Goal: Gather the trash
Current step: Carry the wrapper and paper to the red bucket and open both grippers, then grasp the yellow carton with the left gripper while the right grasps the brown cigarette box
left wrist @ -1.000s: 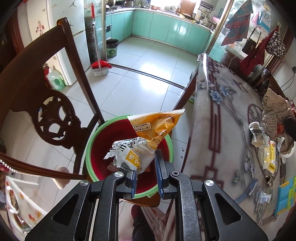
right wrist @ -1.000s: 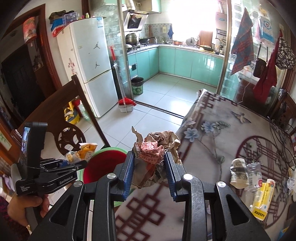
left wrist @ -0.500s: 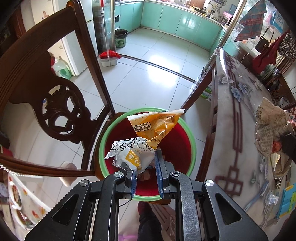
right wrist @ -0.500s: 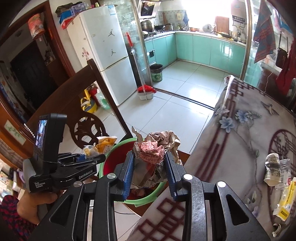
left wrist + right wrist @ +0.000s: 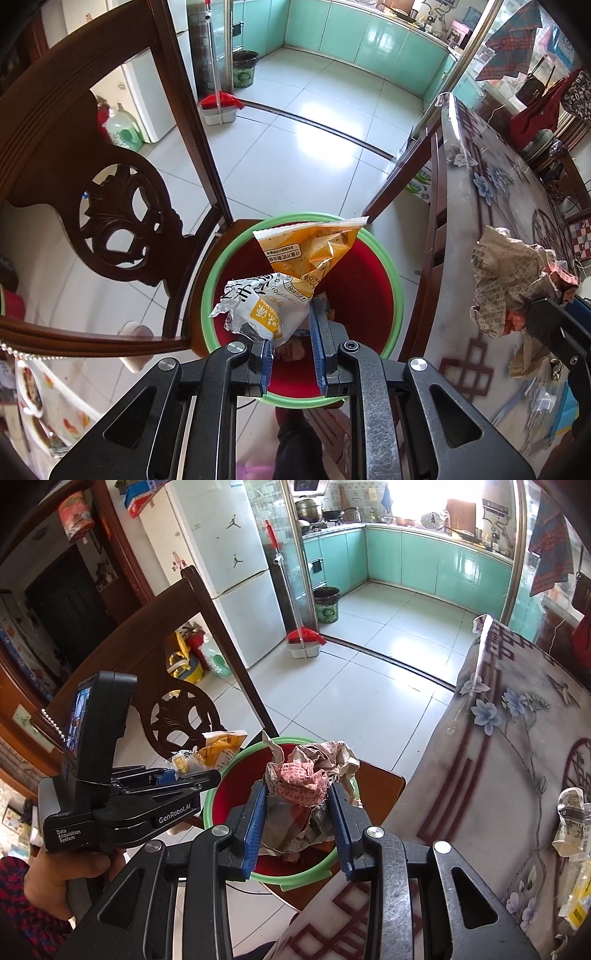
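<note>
The orange-and-white snack wrapper hangs directly over the mouth of the red bin with the green rim, which sits on the seat of the carved wooden chair, so the drop that seems due next is straight down, not sideways. The wrapper's long axis runs up and away from the left gripper, its orange sealed end pointing toward the far rim and its crumpled white end caught at the near pad; the fingers stand close together, pinching that white corner, though from this angle I cannot be sure both pads press on it. Just beside it, the ball of crumpled newspaper sits squeezed between the blue pads of the right gripper, bunched with no real long axis, its torn peak pointing up. It too hangs over the bin, nearer the edge of the flowered tablecloth. Both hands look about equally near the opening, the left one on the chair-back side.
</note>
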`<action>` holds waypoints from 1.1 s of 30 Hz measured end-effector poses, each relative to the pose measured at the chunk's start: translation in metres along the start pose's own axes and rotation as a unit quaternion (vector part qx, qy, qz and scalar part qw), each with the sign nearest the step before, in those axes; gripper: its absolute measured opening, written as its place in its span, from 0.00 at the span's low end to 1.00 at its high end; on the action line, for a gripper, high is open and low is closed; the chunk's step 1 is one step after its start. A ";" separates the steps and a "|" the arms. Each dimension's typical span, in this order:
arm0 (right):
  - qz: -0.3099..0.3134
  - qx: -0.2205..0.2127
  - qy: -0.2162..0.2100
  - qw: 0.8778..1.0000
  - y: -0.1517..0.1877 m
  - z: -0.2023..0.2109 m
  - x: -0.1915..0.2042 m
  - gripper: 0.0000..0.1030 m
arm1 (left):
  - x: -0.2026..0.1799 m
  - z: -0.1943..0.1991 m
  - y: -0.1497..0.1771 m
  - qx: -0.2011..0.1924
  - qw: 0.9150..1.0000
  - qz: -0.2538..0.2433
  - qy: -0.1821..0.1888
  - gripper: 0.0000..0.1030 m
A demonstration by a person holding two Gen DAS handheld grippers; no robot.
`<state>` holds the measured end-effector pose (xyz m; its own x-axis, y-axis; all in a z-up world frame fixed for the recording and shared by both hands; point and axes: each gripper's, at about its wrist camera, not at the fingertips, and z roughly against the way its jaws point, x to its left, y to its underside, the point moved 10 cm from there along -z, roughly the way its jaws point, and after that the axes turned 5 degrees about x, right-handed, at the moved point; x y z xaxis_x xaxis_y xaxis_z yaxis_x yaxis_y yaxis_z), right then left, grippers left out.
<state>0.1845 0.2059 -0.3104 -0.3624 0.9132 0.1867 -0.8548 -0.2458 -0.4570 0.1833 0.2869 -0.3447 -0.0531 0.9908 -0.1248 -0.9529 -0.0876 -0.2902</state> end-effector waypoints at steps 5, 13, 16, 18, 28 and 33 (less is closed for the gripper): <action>0.004 -0.004 0.000 1.000 -0.002 -0.001 0.003 0.40 | 0.006 0.004 -0.004 -0.018 1.000 0.013 -0.010 0.57; 0.003 -0.015 0.001 1.000 -0.003 0.009 -0.001 0.40 | 0.004 0.011 -0.004 -0.026 0.999 0.013 -0.018 0.58; 0.000 -0.019 0.002 1.000 0.001 0.017 -0.007 0.40 | -0.003 0.012 -0.001 -0.026 0.999 0.009 -0.018 0.57; -0.005 -0.024 0.004 1.000 0.005 0.024 -0.013 0.40 | -0.010 0.013 0.002 -0.027 0.999 0.004 -0.017 0.58; -0.057 -0.054 0.037 0.996 0.051 0.085 -0.095 0.40 | -0.068 0.026 0.017 -0.038 0.999 -0.027 -0.018 0.58; -0.087 -0.049 0.085 0.991 0.104 0.126 -0.173 0.43 | -0.116 0.035 0.030 -0.049 0.997 -0.050 -0.011 0.58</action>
<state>0.1113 -0.0188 -0.2806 -0.1372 0.9827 0.1242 -0.8555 -0.0544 -0.5149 0.1500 0.1731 -0.3058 0.0330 0.9970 -0.0694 -0.9198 0.0032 -0.3924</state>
